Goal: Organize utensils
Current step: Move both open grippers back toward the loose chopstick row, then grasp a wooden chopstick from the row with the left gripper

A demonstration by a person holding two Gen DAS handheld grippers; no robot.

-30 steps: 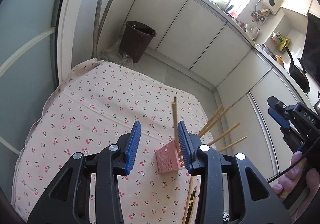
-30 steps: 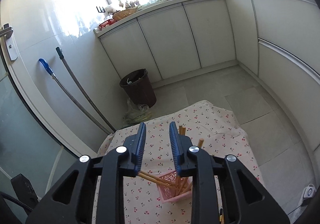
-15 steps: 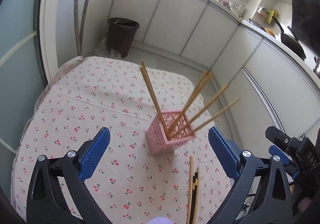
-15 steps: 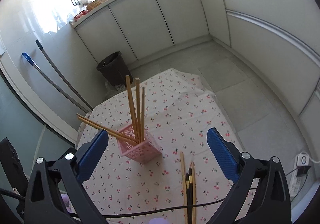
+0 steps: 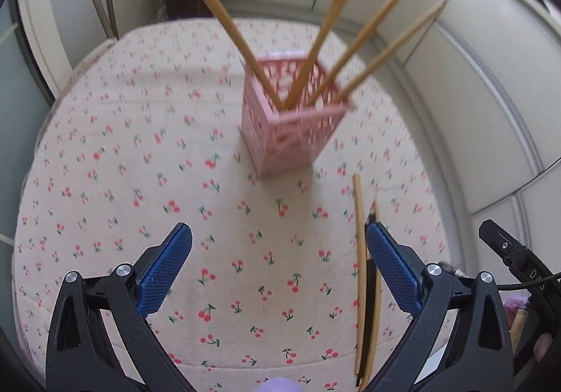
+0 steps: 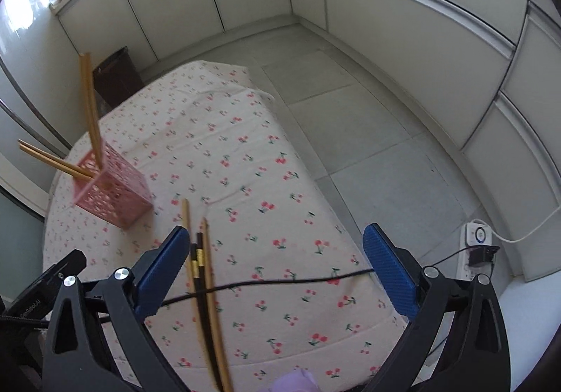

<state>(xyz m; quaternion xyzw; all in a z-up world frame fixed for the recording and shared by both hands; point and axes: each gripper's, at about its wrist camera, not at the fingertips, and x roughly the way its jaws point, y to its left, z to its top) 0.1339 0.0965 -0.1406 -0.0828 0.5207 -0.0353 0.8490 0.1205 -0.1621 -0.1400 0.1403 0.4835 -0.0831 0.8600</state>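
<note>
Both claws gape wide, empty: left claw [image 5: 278, 264], right claw [image 6: 275, 260]. Loose chopsticks [image 6: 207, 283] lie near counter [image 6: 245, 153] edge; pink basket [image 5: 291, 125] stands apart, cloth between bare.

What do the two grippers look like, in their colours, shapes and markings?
Both the left gripper and the right gripper have black plastic arms with triangular cut-outs and silver screw heads. Their jaws carry blue pads with a fine grid texture. A thin black cable crosses the right view. White lettering marks the black body of each gripper where the other's view shows it.
</note>
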